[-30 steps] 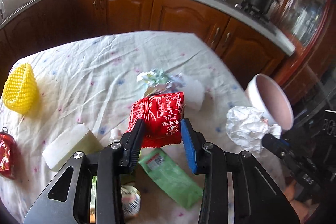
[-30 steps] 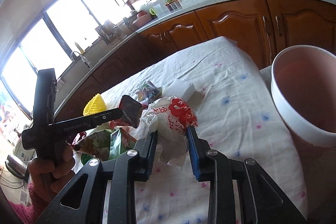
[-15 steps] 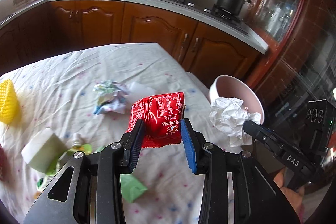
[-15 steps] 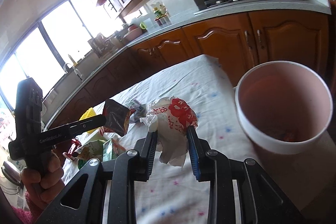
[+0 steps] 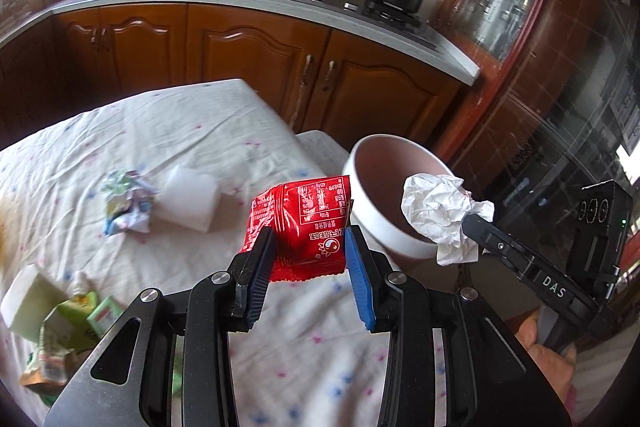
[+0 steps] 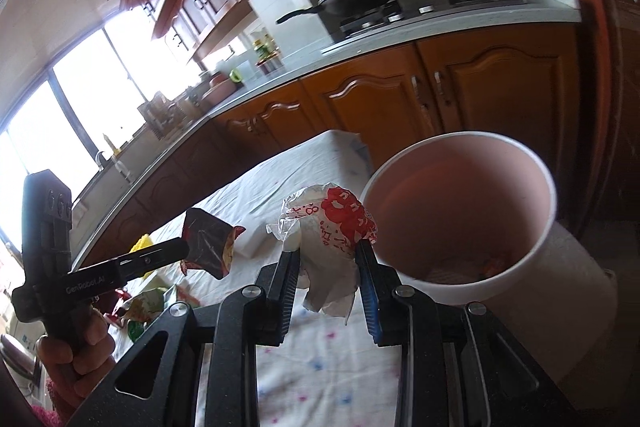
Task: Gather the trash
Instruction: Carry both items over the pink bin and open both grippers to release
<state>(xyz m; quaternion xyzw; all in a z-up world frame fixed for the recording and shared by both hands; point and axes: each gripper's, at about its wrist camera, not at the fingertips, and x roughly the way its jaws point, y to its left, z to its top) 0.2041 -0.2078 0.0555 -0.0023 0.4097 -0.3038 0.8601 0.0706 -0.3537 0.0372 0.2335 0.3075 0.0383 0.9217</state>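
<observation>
My left tongs point(image 5: 308, 247) pinch a red snack packet point(image 5: 306, 223) over the desk point(image 5: 160, 131), my right tongs point(image 6: 328, 259) clamp a crumpled wrapper point(image 6: 332, 231) beside the white bin point(image 6: 560, 267).

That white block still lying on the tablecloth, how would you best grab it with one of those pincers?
Take the white block across its two long flat sides, coming down from above. It lies flat and apart from the crumpled wrapper beside it, so both faces look reachable.
</observation>
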